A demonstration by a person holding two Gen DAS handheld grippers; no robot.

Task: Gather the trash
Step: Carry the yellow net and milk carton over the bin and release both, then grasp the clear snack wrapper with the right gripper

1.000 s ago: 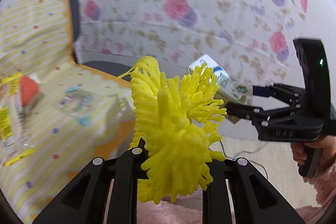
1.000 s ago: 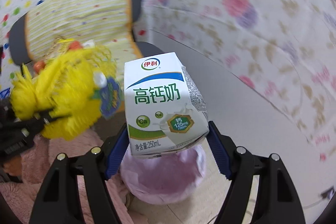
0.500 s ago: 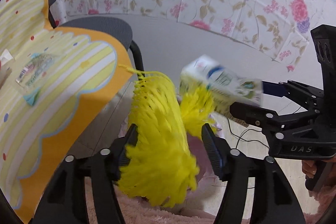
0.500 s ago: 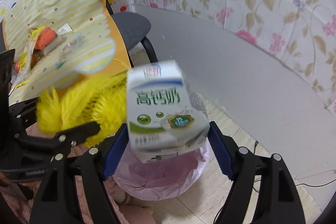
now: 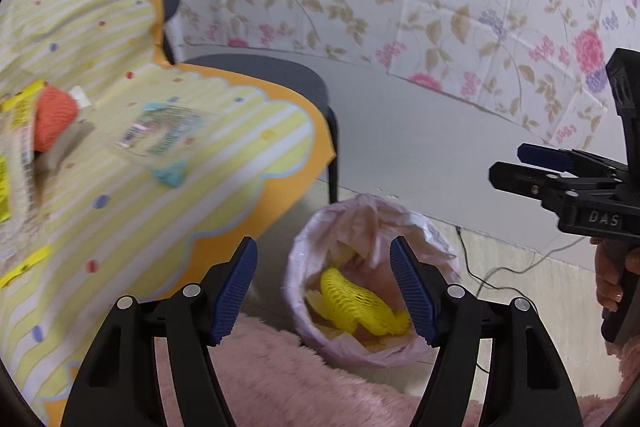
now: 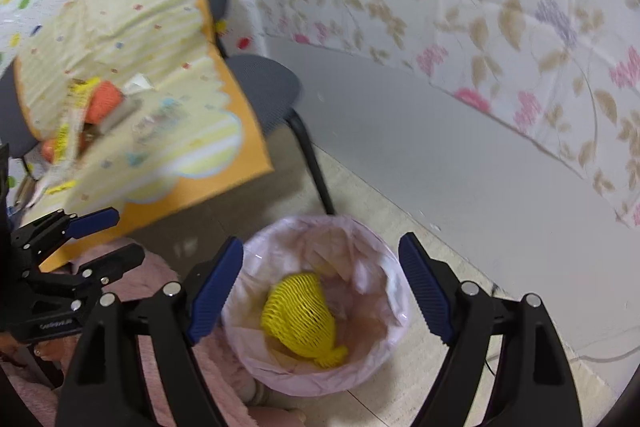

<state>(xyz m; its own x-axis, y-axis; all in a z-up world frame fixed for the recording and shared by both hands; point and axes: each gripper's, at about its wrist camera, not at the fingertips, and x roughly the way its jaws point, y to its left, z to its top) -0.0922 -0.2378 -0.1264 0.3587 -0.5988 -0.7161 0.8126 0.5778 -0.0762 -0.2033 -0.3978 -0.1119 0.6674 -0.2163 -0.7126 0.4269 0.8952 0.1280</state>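
Observation:
A yellow foam net [image 5: 356, 301] [image 6: 300, 311] lies inside the bin with the pink liner [image 5: 360, 215] [image 6: 312, 227] on the floor. Above the bin my left gripper [image 5: 322, 267] stands open, nothing between its blue pads. It also shows at the left edge of the right wrist view as the left gripper [image 6: 128, 235]. My right gripper [image 6: 320, 251] hangs open over the bin too, empty; seen from the left wrist view, the right gripper [image 5: 506, 161] is off to the right. No milk carton is in sight.
A table with a yellow striped cloth [image 5: 120, 207] [image 6: 168, 147] stands left of the bin and carries an orange item [image 5: 52, 115] and a clear wrapper [image 5: 160, 135]. A grey chair [image 5: 256, 71] stands behind it. A pink fluffy garment [image 5: 300, 379] fills the bottom. A cable [image 5: 500, 275] lies on the floor.
My left gripper opened and the yellow net dropped into the bin. The milk carton left the right gripper and is out of sight. Both views now look further down at the bin.

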